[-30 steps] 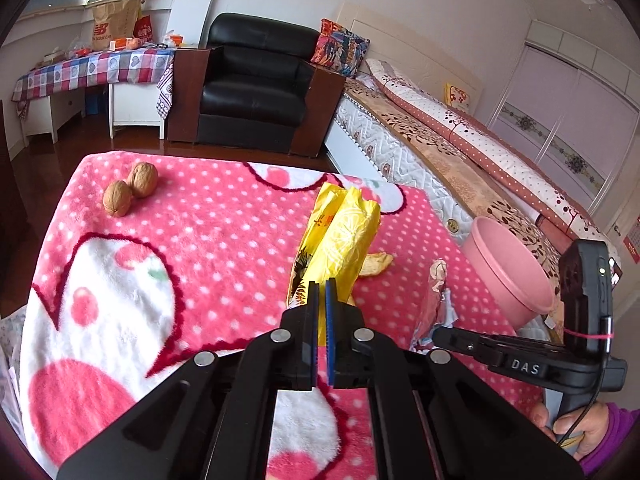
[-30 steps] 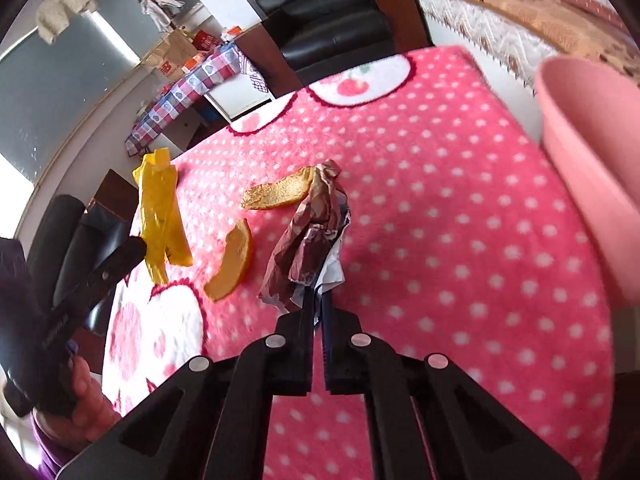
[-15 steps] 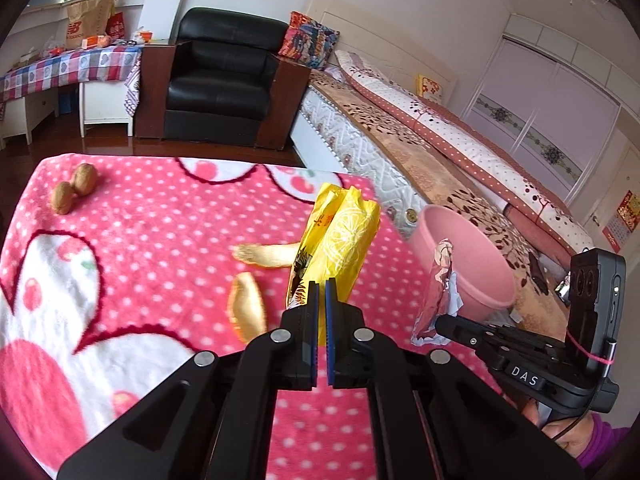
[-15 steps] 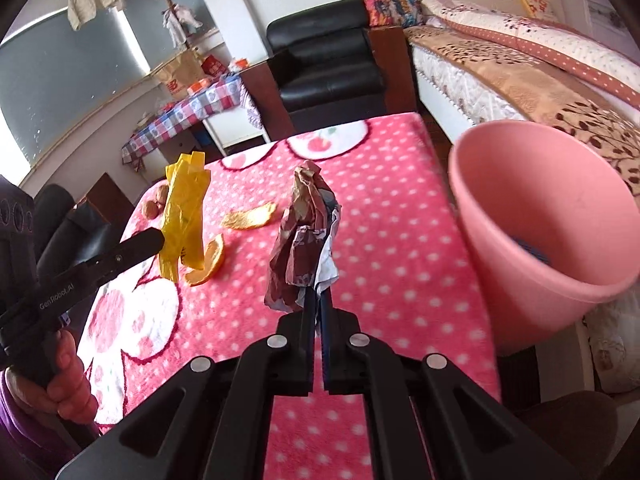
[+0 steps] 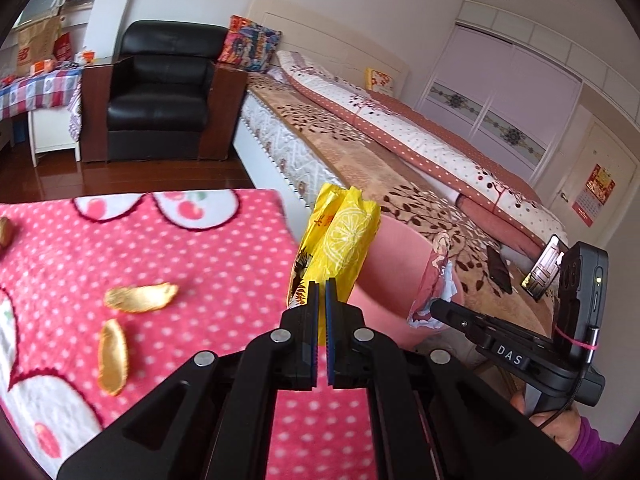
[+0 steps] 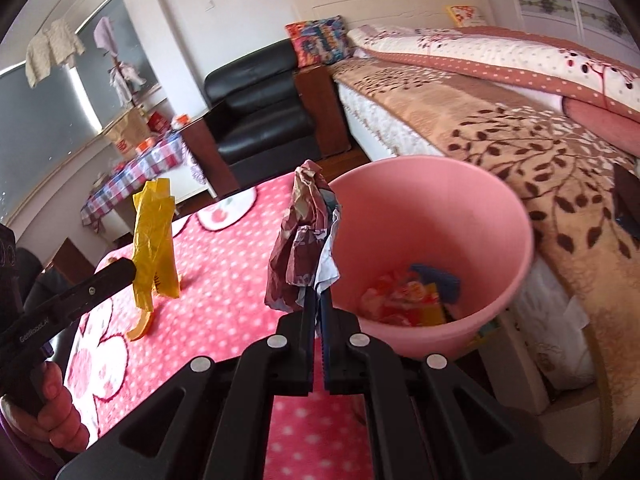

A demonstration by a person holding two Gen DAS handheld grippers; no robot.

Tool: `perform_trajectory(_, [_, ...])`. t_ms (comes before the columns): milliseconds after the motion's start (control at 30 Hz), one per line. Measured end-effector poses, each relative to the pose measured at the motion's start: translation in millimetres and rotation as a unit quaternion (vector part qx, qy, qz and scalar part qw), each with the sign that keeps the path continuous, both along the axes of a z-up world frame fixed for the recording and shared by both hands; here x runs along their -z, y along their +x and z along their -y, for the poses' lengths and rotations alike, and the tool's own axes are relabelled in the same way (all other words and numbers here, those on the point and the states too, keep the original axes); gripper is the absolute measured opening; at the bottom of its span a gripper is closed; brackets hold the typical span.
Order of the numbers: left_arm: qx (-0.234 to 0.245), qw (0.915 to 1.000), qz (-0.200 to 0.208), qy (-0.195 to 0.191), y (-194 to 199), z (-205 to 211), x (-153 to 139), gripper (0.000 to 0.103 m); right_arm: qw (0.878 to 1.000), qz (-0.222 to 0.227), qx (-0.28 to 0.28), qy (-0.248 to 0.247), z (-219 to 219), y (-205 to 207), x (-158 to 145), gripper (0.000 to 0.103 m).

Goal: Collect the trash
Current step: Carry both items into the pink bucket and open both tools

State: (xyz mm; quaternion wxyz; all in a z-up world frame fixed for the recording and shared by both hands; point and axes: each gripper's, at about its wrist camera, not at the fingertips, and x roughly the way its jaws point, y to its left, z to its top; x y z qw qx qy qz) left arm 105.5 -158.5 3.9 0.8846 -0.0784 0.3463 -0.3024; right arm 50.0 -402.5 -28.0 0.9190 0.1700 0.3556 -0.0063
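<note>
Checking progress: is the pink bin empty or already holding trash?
Holding trash: the pink bin shows colourful wrappers at its bottom, far from full.

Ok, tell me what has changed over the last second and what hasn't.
Both grippers have carried their loads off the pink blanket toward the pink bin. The right gripper with the crumpled brown wrapper now sits near the bin's rim; the left gripper with the yellow wrapper trails behind. Nothing was let go. The two orange peels stay on the blanket.
</note>
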Motion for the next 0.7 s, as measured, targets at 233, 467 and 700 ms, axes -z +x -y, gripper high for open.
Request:
perform_trajectory(233, [0.032,0.9994,-0.002,0.008,11.3,53.3,3.8,0.002,0.999,0.000,0.028,-0.015,34.7,5.1,4.4,0.002])
perform_trajectory(467, [0.052,0.9984,-0.009,0.021,21.5,93.8,14.5,0.002,0.999,-0.010,0.043,-0.015,54.8,13.0,18.2,0.002])
perform_trajectory(700, [0.056,0.9977,-0.025,0.029,29.4,109.3,28.0,0.002,0.999,-0.019,0.049,-0.010,67.6,16.2,29.6,0.002])
